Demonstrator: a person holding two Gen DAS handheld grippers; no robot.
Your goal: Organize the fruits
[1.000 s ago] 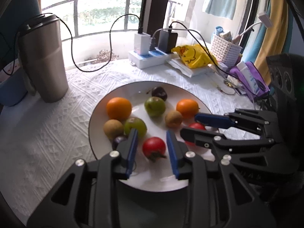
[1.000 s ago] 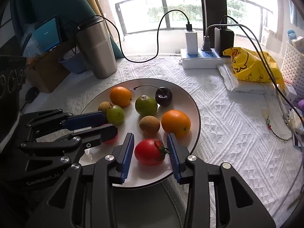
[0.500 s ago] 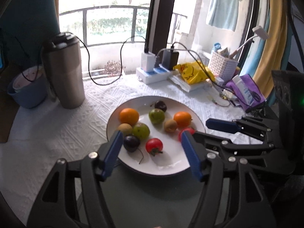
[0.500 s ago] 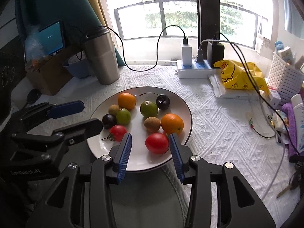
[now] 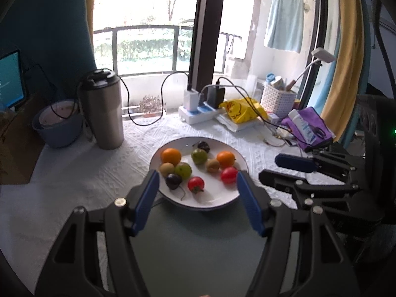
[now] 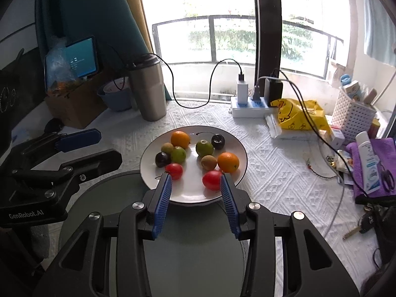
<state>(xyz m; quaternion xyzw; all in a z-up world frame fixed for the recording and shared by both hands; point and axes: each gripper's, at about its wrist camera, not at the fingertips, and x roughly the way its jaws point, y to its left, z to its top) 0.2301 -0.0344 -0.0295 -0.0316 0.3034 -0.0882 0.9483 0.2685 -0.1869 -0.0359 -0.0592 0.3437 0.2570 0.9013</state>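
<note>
Left hand-held gripper (image 5: 195, 190), left wrist view: jaws spread wide and empty, held back above the near edge of the white plate (image 5: 215, 201) on the worktop (image 5: 74, 173). A second ago its pads bracketed the stemmed tomato (image 5: 196, 184); that tomato now lies free on the plate beside the dark plum (image 5: 173, 180).

Right wrist view: right hand-held gripper (image 6: 195, 193) is likewise open and holds nothing; the second tomato (image 6: 211, 179), earlier between its pads, rests on the plate near an orange (image 6: 228, 162). Both units have retreated upward. All nine fruits appear mirrored in two matching groups, though fisheye distortion limits certainty; the arrangement is probably complete
</note>
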